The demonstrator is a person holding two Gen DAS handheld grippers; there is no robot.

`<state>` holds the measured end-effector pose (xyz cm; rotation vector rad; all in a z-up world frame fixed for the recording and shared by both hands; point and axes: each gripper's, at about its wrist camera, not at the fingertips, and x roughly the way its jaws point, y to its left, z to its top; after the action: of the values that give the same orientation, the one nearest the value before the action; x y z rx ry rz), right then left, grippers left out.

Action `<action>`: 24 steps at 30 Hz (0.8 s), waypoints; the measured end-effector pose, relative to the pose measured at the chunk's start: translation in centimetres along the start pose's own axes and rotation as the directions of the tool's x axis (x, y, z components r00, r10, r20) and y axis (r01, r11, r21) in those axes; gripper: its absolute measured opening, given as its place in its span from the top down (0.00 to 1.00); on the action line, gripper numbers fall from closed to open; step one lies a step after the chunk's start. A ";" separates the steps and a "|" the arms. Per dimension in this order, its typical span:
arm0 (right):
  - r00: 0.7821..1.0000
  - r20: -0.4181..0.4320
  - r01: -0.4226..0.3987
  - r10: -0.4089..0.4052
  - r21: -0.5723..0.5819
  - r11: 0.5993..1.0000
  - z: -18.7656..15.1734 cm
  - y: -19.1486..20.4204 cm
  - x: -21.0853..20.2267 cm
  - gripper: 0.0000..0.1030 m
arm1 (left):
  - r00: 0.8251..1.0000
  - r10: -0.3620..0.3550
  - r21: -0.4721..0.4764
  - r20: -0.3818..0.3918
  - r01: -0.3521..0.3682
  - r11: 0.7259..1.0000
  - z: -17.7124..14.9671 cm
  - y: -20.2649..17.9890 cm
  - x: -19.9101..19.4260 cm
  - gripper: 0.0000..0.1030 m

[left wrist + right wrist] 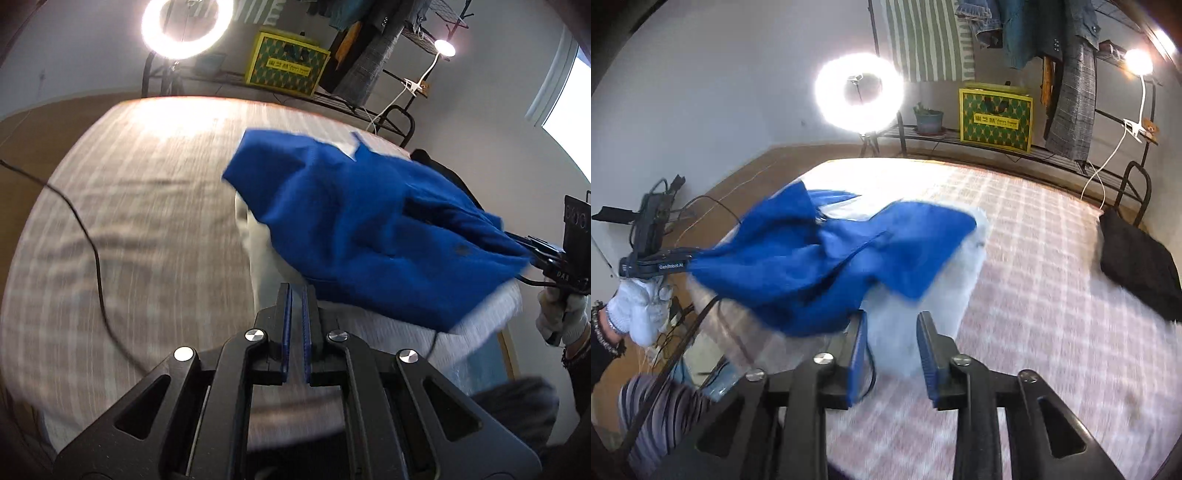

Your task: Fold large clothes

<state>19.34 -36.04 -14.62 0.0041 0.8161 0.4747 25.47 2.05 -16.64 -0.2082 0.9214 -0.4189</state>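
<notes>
A large blue garment with a white side (369,229) hangs bunched over the checked bed (129,221). In the left wrist view my left gripper (296,290) is shut, its pads nearly touching at the garment's white lower edge. From the right wrist view the blue cloth (812,266) stretches tight to the left gripper (689,264), held by a white-gloved hand (635,314). My right gripper (892,317) stands open; white cloth shows past the gap and blue cloth drapes over its left fingertip. In the left wrist view the right gripper (532,254) sits at the garment's far corner.
A black garment (1137,266) lies near the bed's right edge. Behind the bed (1052,295) stand a ring light (858,90), a yellow-green box (995,118) on a low metal rack, and hanging clothes. A black cable (92,251) trails across the sheet.
</notes>
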 end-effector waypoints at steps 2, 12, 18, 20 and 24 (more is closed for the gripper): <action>1.000 0.003 -0.014 0.014 0.019 1.000 -1.5 -0.4 -1.6 0.71 | 1.000 -0.010 0.002 0.004 0.010 1.000 -1.5 0.1 -1.3 0.99; 0.986 0.153 -0.089 0.070 0.119 0.989 -3.8 -2.2 -12.3 0.65 | 0.988 -0.102 -0.033 0.112 0.106 0.994 -1.2 -0.4 -10.7 0.75; 0.970 0.222 -0.127 0.096 0.128 0.984 -3.1 -2.6 -15.9 0.37 | 0.979 -0.107 -0.008 0.176 0.110 0.994 1.2 -0.7 -13.4 0.43; 0.969 0.217 -0.154 0.119 0.153 0.976 -3.2 -3.0 -14.7 0.37 | 0.982 -0.113 -0.044 0.151 0.121 0.992 1.6 0.4 -11.3 0.43; 0.973 0.158 -0.199 0.165 0.224 0.954 -4.0 -3.8 -8.7 0.37 | 0.981 -0.181 -0.243 0.076 0.194 0.951 1.7 4.5 -4.2 0.43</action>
<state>12.91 -43.68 -11.99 0.3348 0.7353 0.5418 25.84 7.91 -14.17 -0.5382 0.9040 -0.4701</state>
